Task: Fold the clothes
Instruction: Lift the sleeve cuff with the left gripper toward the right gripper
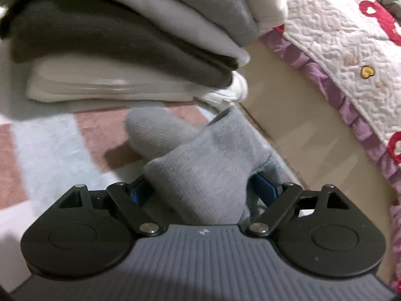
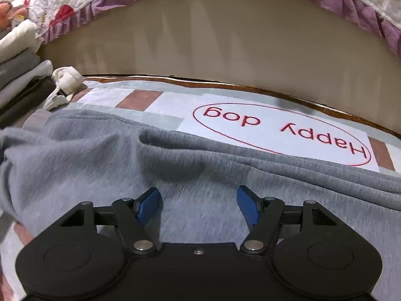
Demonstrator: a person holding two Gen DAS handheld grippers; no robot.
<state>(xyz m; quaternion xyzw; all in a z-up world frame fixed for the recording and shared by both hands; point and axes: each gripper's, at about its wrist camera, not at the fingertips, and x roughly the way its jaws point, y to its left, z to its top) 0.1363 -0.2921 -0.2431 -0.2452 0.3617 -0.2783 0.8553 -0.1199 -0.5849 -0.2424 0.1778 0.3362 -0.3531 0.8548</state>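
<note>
Left wrist view: left claw [image 1: 204, 188] angled down, blue pads spread wide with a bunched fold of the grey garment [image 1: 208, 165] lying between them; whether the pads press it I cannot tell. Stack of folded clothes [image 1: 120, 37] fills upper left, quilt [image 1: 345, 42] with purple frill upper right. Right wrist view: right claw [image 2: 199, 207] tilted down over the grey garment, pads apart, nothing gripped. Garment spreads across the patterned table cover [image 2: 275, 125]; white rolled socks [image 2: 66, 80] at left.
</note>
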